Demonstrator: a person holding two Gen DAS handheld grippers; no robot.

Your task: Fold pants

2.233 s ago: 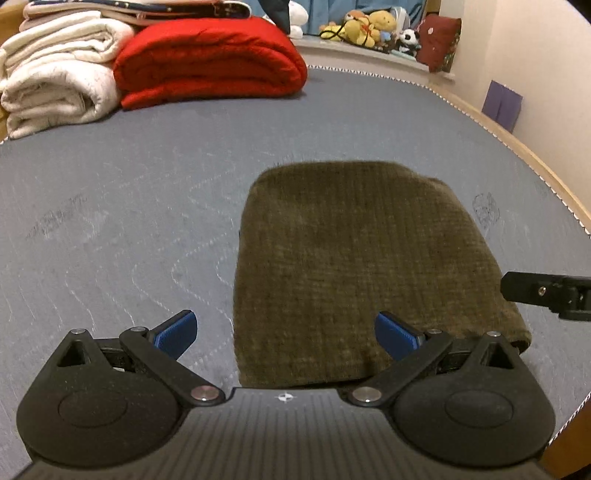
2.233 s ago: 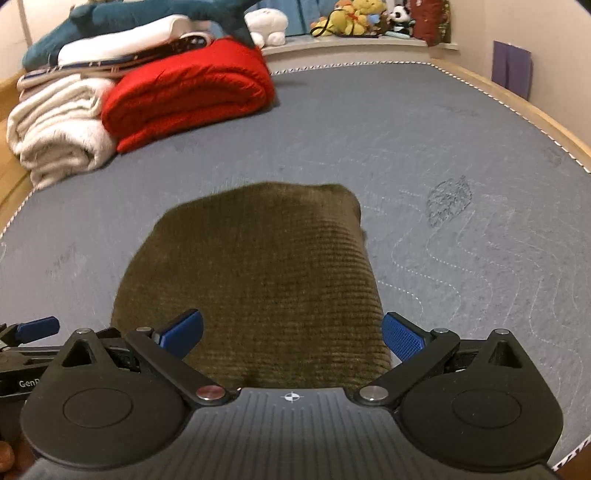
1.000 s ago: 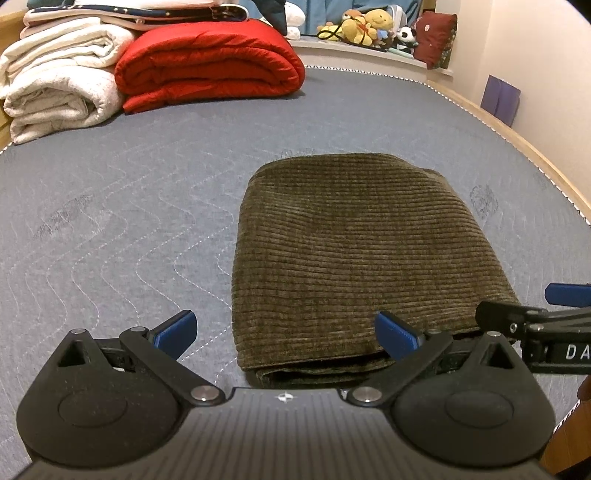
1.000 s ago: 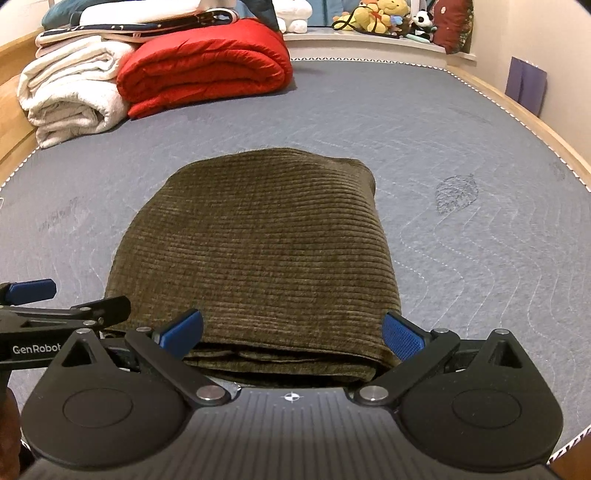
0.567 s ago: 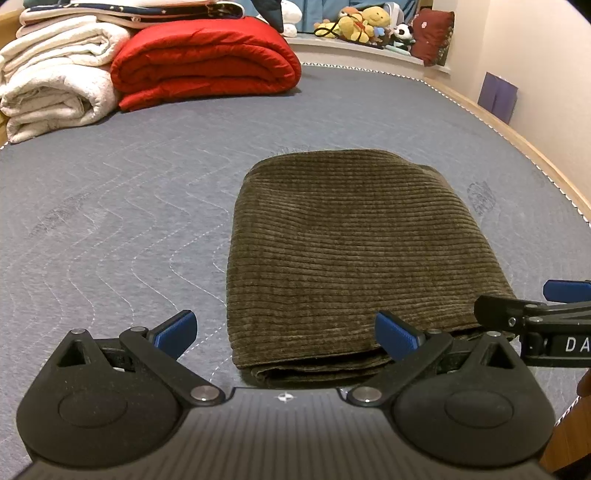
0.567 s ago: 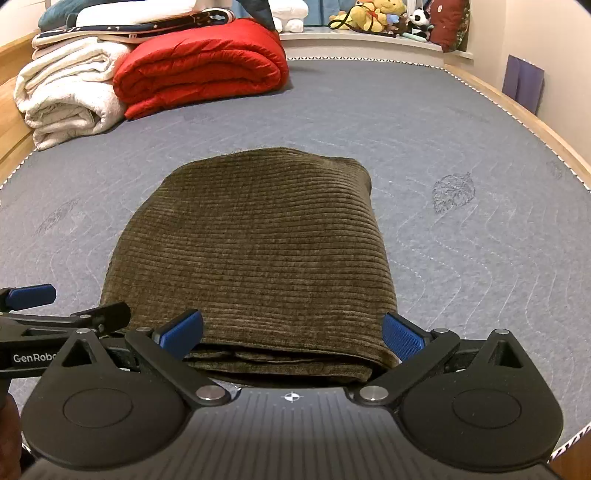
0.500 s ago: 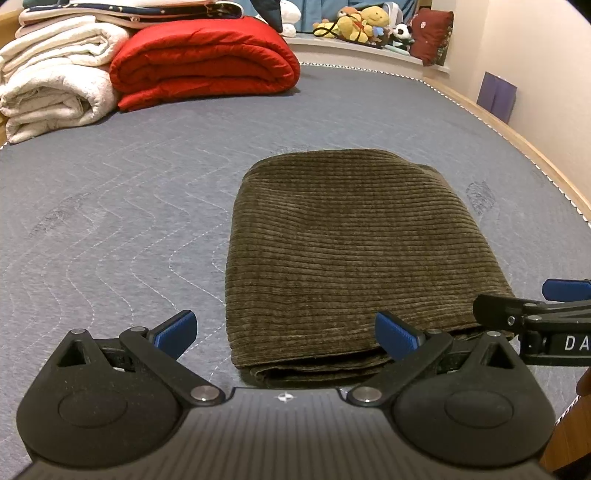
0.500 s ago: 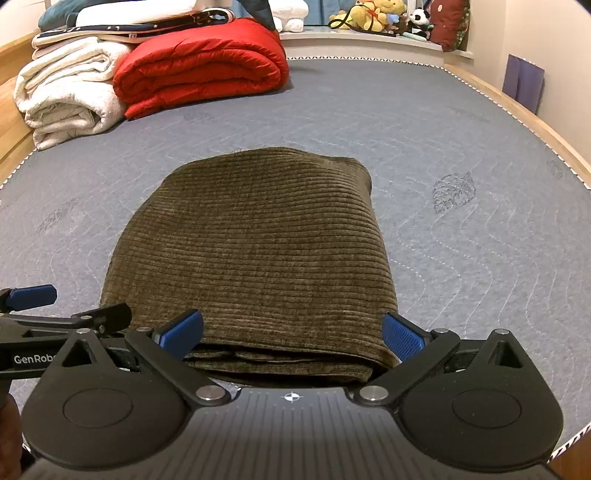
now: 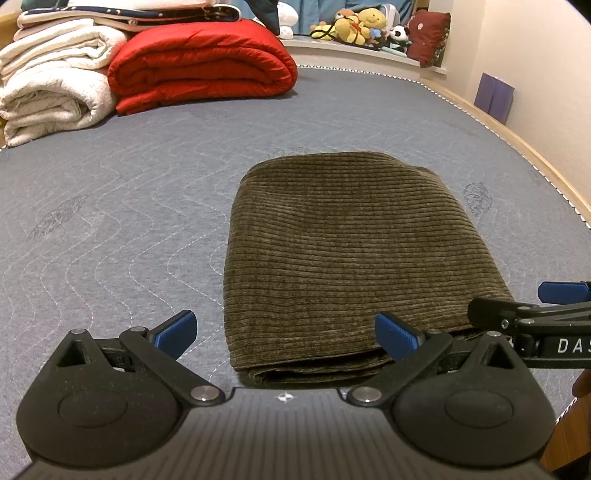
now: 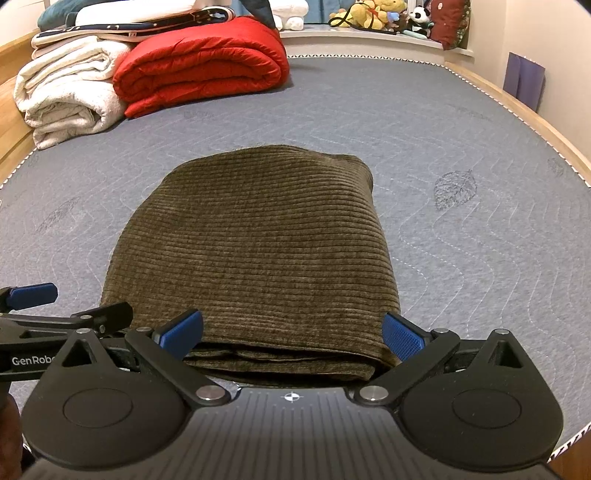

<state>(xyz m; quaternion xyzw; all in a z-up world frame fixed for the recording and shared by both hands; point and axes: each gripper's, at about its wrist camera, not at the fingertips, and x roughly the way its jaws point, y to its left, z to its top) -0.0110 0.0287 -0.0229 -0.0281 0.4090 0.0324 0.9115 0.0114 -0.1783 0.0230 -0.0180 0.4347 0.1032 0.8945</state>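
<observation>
A grey-blue quilted mattress (image 9: 140, 192) fills most of both views, with wavy white stitching across its surface and a light wooden frame along its right edge. At the far end a red folded duvet (image 9: 203, 62) lies on it, and just beside it, on the left, there is a pile of white rolled blankets (image 9: 55, 96). Behind them, on a ledge near the wall, sits a group of soft toys (image 9: 362, 24). A purple folder (image 9: 495, 96) leans on the wall at the right.

The pants (image 9: 351, 251), of olive-brown corduroy, lie on the mattress in the near middle, folded into a thick packet of rectangular shape. The far end is rounded and the near end shows several stacked layers. The ribs of the cloth run across the packet.

The left gripper (image 9: 284, 330) is at the near left corner of the packet, and its fingers stand wide apart with nothing between them; the right blue pad (image 9: 395, 334) is over the near edge of the cloth, and the left pad (image 9: 173, 328) is over the bare mattress. The right gripper (image 10: 291, 332) is at the near edge too, its fingers also spread wide and empty, one blue pad (image 10: 400, 338) at the near right corner of the packet. Each gripper shows in the other's view at the side.
</observation>
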